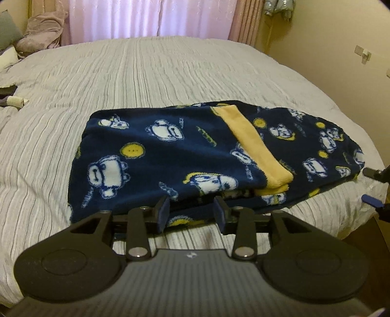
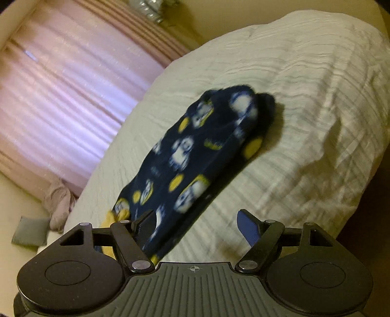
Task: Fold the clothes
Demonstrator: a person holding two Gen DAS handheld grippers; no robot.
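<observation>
A navy fleece garment (image 1: 170, 156) with white cartoon figures and yellow dots lies folded on the striped bedspread (image 1: 121, 80). One sleeve with a yellow cuff (image 1: 253, 151) is laid across its top. My left gripper (image 1: 191, 213) hovers at the garment's near edge, open, its pads apart and not pressing the cloth. In the right wrist view the same garment (image 2: 195, 156) stretches away across the bed. My right gripper (image 2: 197, 223) stands wide open at its near end, with only bedspread and the garment's edge between the fingers. The right gripper's fingertips (image 1: 368, 172) also show by the garment's right end.
Pink curtains (image 1: 151, 19) hang behind the bed. A crumpled pinkish blanket (image 1: 41, 31) and a grey pillow (image 1: 7, 29) lie at the back left. A small rolled item (image 1: 17, 101) rests at the left. The bed's edge (image 1: 365, 219) drops off beside a yellow wall.
</observation>
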